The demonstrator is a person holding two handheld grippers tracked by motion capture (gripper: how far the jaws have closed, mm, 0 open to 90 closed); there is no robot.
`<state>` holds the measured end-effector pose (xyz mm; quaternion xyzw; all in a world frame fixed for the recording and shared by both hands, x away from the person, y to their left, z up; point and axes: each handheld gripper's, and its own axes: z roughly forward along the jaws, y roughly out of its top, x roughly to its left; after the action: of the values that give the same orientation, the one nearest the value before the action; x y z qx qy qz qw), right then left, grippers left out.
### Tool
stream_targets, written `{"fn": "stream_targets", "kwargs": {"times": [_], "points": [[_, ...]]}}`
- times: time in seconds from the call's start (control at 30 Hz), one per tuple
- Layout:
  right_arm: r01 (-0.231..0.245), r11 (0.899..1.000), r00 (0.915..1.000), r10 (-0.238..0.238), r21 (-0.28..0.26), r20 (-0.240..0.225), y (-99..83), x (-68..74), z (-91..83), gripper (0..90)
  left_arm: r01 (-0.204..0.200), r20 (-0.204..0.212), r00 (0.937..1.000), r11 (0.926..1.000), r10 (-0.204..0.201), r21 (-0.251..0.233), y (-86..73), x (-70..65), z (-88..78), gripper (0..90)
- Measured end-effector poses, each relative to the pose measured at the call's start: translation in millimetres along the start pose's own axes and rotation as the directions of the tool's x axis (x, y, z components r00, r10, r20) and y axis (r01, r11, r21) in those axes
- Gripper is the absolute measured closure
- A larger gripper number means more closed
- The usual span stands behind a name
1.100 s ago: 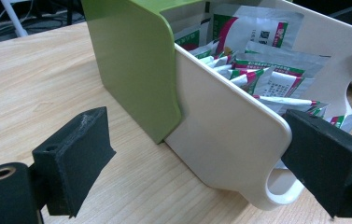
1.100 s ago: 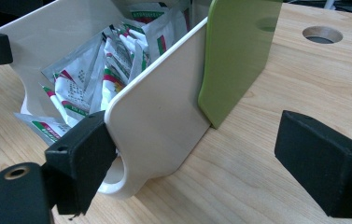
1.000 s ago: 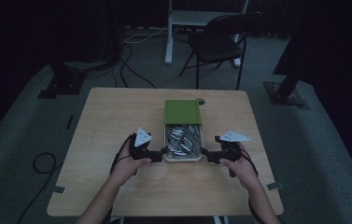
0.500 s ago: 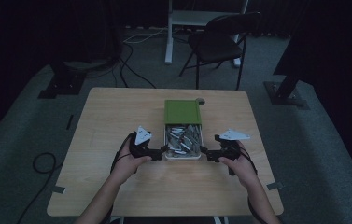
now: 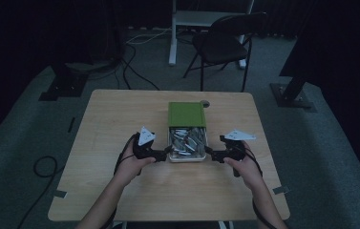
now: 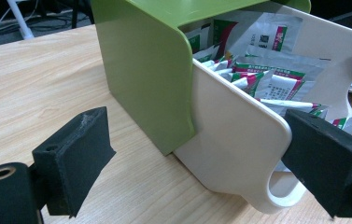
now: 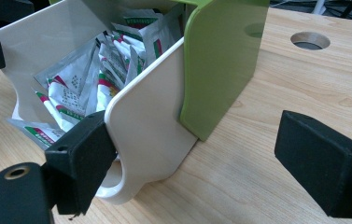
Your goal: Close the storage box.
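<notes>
One box (image 5: 187, 138) is seen at the centre of the high view, standing on a pale wooden table (image 5: 120, 119). Its far half is covered by a green lid (image 5: 186, 114), while the near half, a cream tray, lies open and is packed with small foil packets (image 5: 187, 140); too many are heaped there to be counted. The left gripper (image 5: 164, 153) is held just left of the tray's near corner, with its jaws spread and that corner between them. The right gripper (image 5: 212, 153) is held at the opposite corner, its jaws likewise spread. One round hole (image 5: 206, 103) is cut in the tabletop beside the lid. Beyond the table, at the top of the frame, one folding chair (image 5: 225, 43) is seen on a dim grey carpet (image 5: 25, 138), with cables trailed across it.
</notes>
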<state>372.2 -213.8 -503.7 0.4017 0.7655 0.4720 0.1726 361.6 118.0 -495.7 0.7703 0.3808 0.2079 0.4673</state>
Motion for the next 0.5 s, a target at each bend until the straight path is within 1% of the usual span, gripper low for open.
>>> {"fn": "stream_targets", "kwargs": {"times": [0.17,0.5], "points": [[-0.007,1.000,1.0000,0.007,-0.004,0.001,0.8,-1.2,1.1,12.4,0.000,-0.001,1.0000,1.0000,0.000,0.000,1.2,1.0,0.8,10.4],[-0.016,1.000,0.9999,0.016,-0.002,0.004,3.2,-3.3,5.0,12.4,0.004,-0.017,0.9998,1.0000,-0.004,-0.005,3.5,4.4,4.5,10.4]]}}
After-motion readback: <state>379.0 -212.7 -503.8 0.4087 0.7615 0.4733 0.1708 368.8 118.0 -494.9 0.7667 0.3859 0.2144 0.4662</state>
